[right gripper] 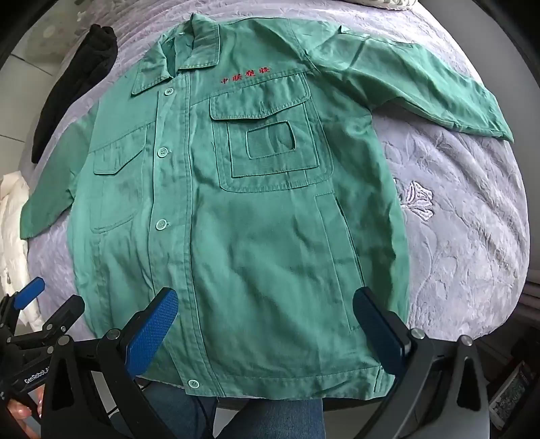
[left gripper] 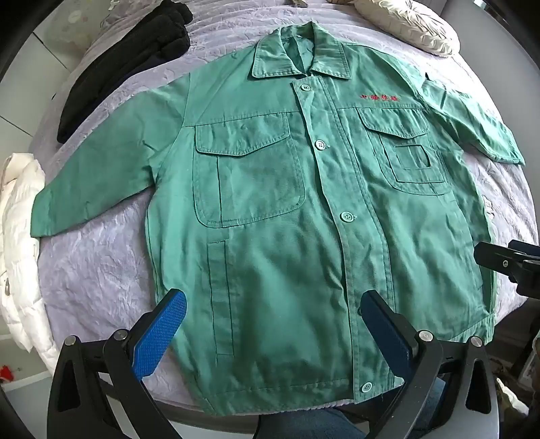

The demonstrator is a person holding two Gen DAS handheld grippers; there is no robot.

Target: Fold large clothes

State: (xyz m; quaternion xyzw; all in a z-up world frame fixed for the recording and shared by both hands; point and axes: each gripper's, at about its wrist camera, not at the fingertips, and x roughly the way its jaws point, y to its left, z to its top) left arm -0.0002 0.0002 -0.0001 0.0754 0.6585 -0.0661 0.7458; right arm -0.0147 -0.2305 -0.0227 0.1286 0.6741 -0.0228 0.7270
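A green button-up work jacket [left gripper: 270, 209] lies flat and face up on a lilac bedspread [left gripper: 101, 270], collar at the far side, both sleeves spread out. It has two chest pockets and red embroidery on the chest. It also shows in the right wrist view [right gripper: 253, 219]. My left gripper [left gripper: 273, 324] is open and empty, hovering above the jacket's lower hem. My right gripper [right gripper: 266, 320] is open and empty above the hem, to the right of the left one. The right gripper shows at the left wrist view's right edge [left gripper: 513, 263]; the left gripper shows at the right wrist view's lower left [right gripper: 37, 304].
A black garment [left gripper: 128, 64] lies on the bed's far left. A white puffy garment [left gripper: 20, 243] hangs at the left edge. A cream pillow [left gripper: 411, 27] lies at the far right. The bedspread [right gripper: 455, 219] is bare right of the jacket.
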